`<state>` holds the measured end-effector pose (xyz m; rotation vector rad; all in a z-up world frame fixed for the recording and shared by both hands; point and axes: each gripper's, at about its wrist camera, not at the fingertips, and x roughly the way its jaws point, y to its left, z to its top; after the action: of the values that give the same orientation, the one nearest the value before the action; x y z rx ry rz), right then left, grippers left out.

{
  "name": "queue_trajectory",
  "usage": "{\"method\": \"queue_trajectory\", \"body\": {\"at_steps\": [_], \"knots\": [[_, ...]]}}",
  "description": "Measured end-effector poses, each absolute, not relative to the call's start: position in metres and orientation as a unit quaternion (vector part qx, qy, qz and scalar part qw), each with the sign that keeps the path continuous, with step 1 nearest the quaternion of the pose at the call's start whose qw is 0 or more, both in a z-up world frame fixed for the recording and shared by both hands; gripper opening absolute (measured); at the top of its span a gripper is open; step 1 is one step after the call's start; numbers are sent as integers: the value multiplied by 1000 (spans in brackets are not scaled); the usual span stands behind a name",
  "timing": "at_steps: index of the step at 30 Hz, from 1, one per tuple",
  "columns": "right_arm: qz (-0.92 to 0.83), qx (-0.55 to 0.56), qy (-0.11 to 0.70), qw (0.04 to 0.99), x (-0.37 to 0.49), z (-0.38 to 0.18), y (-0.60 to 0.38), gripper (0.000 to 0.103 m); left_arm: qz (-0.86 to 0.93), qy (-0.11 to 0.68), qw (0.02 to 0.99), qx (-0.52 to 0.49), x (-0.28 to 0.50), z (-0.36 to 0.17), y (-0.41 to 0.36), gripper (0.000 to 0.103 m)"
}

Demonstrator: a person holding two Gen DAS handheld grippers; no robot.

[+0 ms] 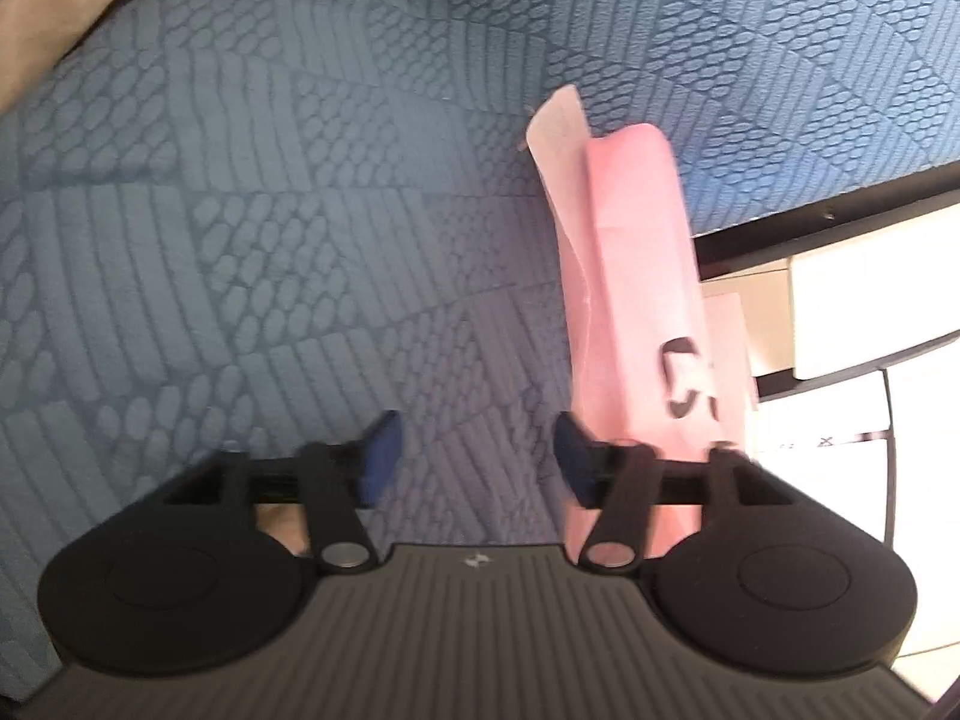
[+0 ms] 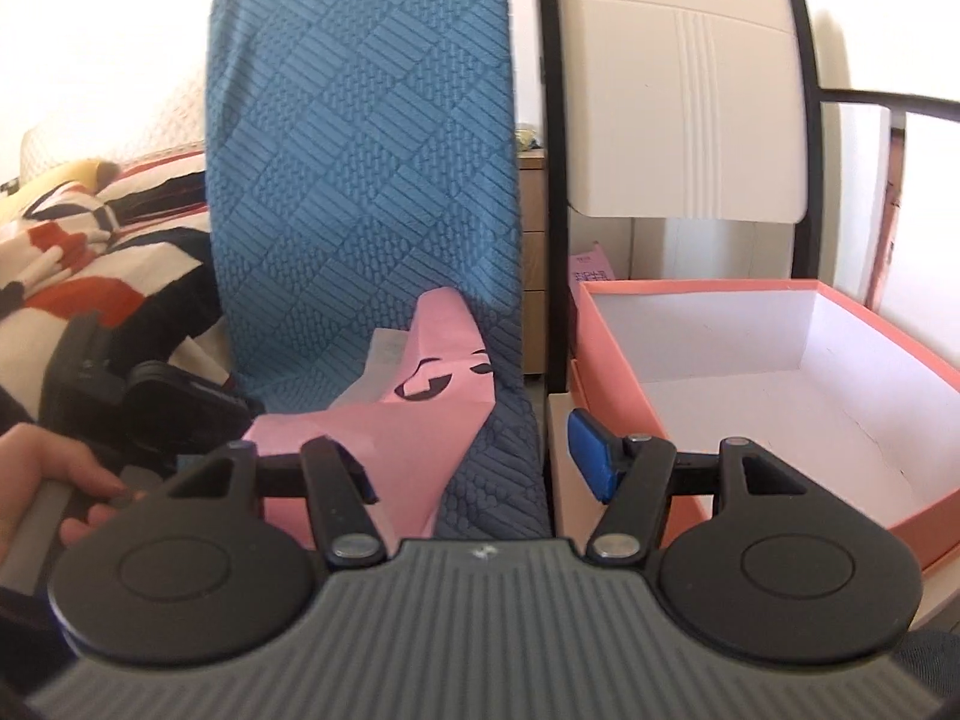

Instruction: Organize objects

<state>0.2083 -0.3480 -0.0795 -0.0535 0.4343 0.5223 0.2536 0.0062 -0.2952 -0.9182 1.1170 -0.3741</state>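
Note:
A pink paper bag [image 1: 636, 300] with black print lies on the blue textured chair cover [image 1: 300, 210]. My left gripper [image 1: 477, 456] stands open over the cover with nothing between its blue pads; the bag lies just beyond its right finger. In the right wrist view the same pink bag [image 2: 420, 420] rests on the blue-covered seat [image 2: 372, 150]. My right gripper [image 2: 477, 465] is open above the bag's near corner, its right pad clear of it. An open salmon box [image 2: 888, 516] with a white inside sits to the right. My left gripper [image 2: 150, 402] shows at the left, held by a hand [image 2: 48, 480].
A white chair back [image 2: 684, 90] with a black frame stands behind the box. A patterned blanket [image 2: 90, 252] lies at the left, and a wooden drawer unit [image 2: 531, 240] stands behind the chairs. White furniture [image 1: 870, 312] with a black edge borders the blue cover.

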Motion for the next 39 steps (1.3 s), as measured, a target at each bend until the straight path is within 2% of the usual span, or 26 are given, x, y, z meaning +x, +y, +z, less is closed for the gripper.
{"method": "queue_trajectory", "body": {"at_steps": [1,3,12,21,22,24,25,28,29,30,39], "knots": [[251,-21,216,943,210,-80,-350,62,-174,504,731,-425,253,-294,7,66],[241,-13,225,944,214,-81,-353,62,-174,502,727,-435,252,-292,9,75],[235,2,235,943,220,-88,-360,62,-189,475,702,-496,259,-295,8,75],[242,28,244,939,226,-93,-367,62,-216,488,686,-494,264,-305,-28,73],[243,30,245,938,228,-94,-368,62,-220,491,683,-493,265,-308,-33,71],[243,30,248,937,229,-96,-367,62,-218,503,676,-493,266,-316,-43,54],[243,30,250,937,230,-97,-367,62,-218,506,672,-494,267,-319,-47,49],[245,26,255,935,232,-100,-367,62,-218,505,679,-486,265,-320,-51,23],[247,23,256,934,233,-101,-366,62,-216,504,689,-474,265,-316,-53,10],[248,18,258,934,234,-102,-366,62,-214,503,698,-464,265,-313,-54,6],[256,-8,216,942,227,-87,-358,62,-193,464,748,-433,250,-278,-23,0]]}}
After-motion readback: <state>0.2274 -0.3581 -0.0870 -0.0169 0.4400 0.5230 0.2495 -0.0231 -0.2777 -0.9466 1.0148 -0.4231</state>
